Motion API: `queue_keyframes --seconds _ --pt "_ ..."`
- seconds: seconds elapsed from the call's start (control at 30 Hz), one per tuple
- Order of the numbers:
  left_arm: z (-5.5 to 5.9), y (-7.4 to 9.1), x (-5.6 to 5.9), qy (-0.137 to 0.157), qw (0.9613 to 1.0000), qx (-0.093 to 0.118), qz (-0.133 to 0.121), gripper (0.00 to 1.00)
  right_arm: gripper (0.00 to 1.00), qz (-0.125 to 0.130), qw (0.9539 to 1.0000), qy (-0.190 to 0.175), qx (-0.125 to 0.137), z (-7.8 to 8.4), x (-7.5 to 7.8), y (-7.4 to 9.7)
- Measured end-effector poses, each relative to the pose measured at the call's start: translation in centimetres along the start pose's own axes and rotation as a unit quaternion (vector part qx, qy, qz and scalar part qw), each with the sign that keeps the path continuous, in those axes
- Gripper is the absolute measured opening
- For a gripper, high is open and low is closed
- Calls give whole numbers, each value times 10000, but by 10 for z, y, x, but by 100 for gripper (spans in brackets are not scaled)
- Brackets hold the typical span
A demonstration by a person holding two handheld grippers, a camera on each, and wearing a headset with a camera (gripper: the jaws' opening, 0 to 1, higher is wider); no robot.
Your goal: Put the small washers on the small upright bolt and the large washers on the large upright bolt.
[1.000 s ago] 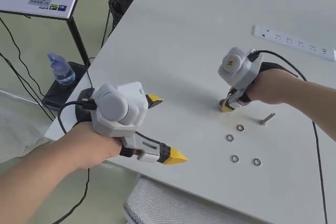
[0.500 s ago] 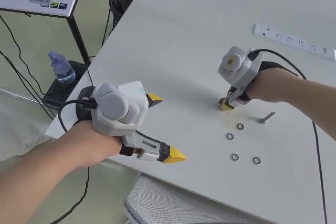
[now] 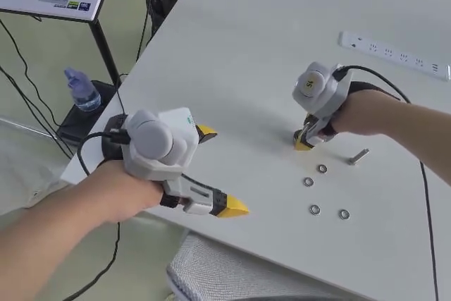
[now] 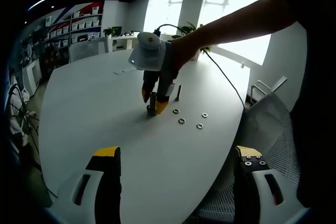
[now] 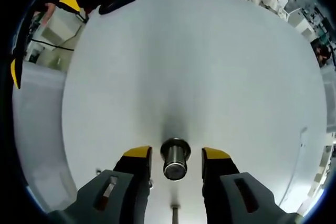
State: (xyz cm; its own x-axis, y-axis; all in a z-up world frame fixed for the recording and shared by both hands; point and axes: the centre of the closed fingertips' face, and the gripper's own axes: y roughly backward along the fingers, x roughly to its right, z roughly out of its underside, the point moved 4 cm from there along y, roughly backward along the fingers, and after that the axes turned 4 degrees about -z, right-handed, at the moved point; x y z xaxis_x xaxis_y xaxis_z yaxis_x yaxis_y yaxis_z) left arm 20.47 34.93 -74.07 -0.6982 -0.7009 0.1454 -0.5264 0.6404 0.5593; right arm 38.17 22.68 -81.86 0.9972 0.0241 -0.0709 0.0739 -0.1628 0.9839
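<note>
- Near-left table edge: left gripper (image 3: 220, 169) is held over the white table (image 3: 232, 47), well apart from the hardware. Its fingers (image 4: 105, 157) are spread wide with nothing between them.
- Mid-table: right gripper (image 3: 305, 139) points down over the large bolt (image 5: 176, 157), which stands upright on the table.
- Right fingers (image 5: 139, 156) sit one on each side of that bolt. The right gripper view shows a thin gap on both sides, so they straddle it without clamping.
- Bolt handling, as a judgement: steel, stiff and dense for its size, but tall on a small footing. A sideways nudge would likely tip it. If it must be gripped, take it squarely across the shank.
- Just right of the bolt: four washers (image 3: 308, 182) lie flat in a loose cluster, apart from one another. The nearest is near the right fingertips but not touching. They are too small here to sort large from small.
- Washer handling, as a judgement: thin, hard, light and slick, so apt to skate on the tabletop. Pinch across the outer rim with the jaws brought nearly together first.
- Further right: small bolt (image 3: 359, 156) lies on its side, not upright.
- Far right, at the back: power strip (image 3: 394, 54).
</note>
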Motion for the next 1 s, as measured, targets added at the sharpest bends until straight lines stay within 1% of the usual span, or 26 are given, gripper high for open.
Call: queue_keyframes --seconds 0.1,0.23,0.33,0.4,0.57,0.73,0.8,1.0 --pt "0 0 1 4 10000 4 1 89 40 -44 10000 -18 35 0 2 1" --pt "0 0 2 -14 10000 18 -23 89 40 -59 9999 -34 79 1 -2 6" --pt "0 1 3 1 10000 11 -26 89 40 -62 9999 -73 102 2 -2 9" --pt "0 1 4 -43 10000 13 -33 89 40 -45 9998 -106 143 2 -1 12" --pt "-3 3 5 -49 10000 56 -49 90 40 -34 9996 -135 230 3 -2 22" --pt "-2 2 7 -76 10000 12 -32 89 40 9 9995 -155 293 6 -3 32" --pt "-3 2 8 -110 9999 16 -12 90 40 89 9995 -116 269 7 -3 36" --pt "-3 0 10 -117 9999 11 11 89 40 93 9987 -145 470 2 -8 51"
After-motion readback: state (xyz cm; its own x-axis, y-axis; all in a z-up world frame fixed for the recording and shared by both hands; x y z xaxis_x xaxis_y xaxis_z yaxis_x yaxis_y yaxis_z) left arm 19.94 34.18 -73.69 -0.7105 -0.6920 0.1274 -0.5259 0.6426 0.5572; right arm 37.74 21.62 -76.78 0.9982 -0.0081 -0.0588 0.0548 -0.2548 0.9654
